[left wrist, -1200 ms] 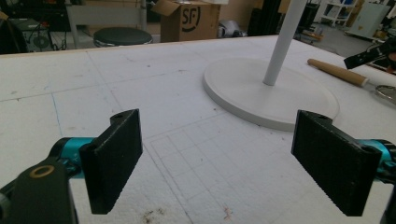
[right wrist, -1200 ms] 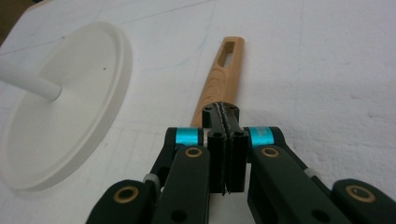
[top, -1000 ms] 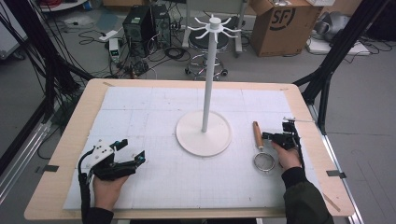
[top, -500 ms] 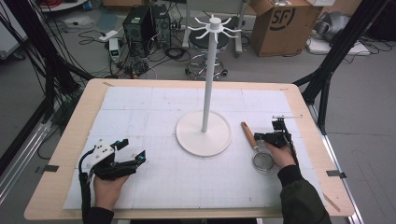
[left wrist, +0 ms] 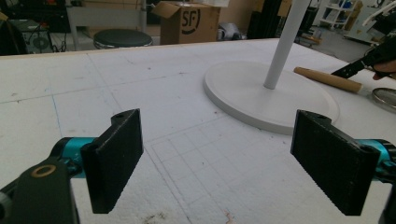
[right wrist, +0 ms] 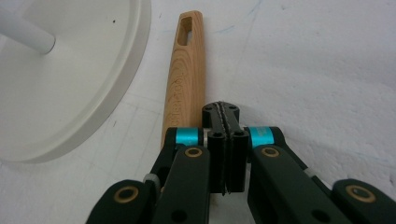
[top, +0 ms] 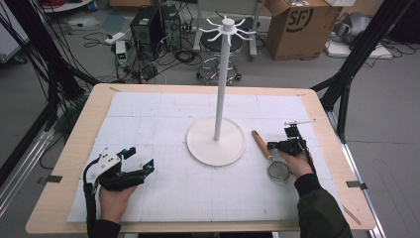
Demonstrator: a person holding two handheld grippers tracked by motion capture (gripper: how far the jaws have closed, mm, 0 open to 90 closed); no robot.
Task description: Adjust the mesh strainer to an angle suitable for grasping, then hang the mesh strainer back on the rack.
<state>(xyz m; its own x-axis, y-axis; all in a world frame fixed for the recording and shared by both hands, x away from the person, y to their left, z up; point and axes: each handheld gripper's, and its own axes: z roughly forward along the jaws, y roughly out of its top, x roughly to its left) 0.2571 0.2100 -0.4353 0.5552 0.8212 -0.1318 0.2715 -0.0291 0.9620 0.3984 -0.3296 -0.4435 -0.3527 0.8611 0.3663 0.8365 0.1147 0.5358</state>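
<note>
So the biggest thing here is the table [top: 79, 144], a light wooden top with a white gridded mat [top: 163, 119] covering most of it. Everything else I'll place off the white stand [top: 216, 141], which sits a bit right of the mat's middle: round flat base, tall thin pole, and a ring of little hook arms at the top. Just right of the stand's base lies the strainer [top: 270, 157], with its wooden handle [right wrist: 184, 74] angled up toward the base edge and nearly touching it, and its round mesh bowl on the side away from the stand, close to the person's right hand. The handle has a slot cut in its far end, and that end sits right beside the base rim in the right gripper view. The right gripper [top: 288, 145] is just right of the stand too, hovering right over the strainer near where handle meets bowl; its 2 jaws are clamped tight together, and I can't make out anything pinched between them, the handle runs alongside to the left. The left gripper [top: 130, 167] is well off to the stand's left and nearer the person, resting low on the mat with its 2 jaws spread wide, nothing but bare mat between them.
</note>
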